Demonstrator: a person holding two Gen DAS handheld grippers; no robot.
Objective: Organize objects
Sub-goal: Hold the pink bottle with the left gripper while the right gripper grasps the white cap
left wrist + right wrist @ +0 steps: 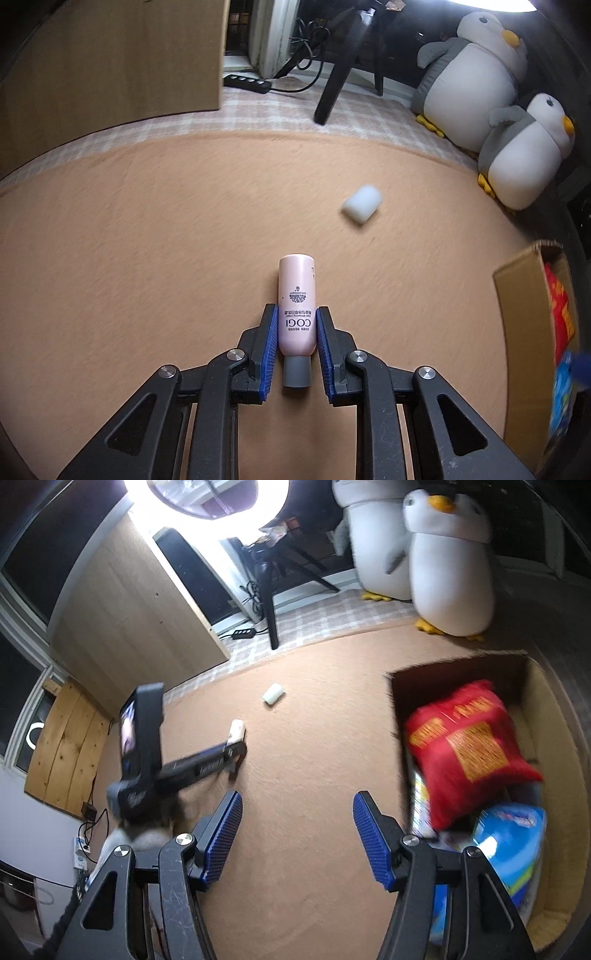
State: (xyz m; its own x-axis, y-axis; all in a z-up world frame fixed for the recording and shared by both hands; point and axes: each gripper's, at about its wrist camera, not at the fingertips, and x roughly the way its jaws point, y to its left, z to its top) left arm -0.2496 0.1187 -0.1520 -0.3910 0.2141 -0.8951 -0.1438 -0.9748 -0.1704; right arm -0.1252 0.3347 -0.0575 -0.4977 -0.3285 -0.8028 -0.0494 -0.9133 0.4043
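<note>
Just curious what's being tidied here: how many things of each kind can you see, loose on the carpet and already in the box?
Pink bottle, in the left gripper: 1
White roll on carpet: 1
Red bag in cardboard box: 1
Blue pack in box: 1
Total: 4

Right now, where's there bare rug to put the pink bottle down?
Widest free patch: the rug between the left gripper, shut on the pink bottle, and the cardboard box. More lies between the white roll and the penguins. The box is crowded.
</note>
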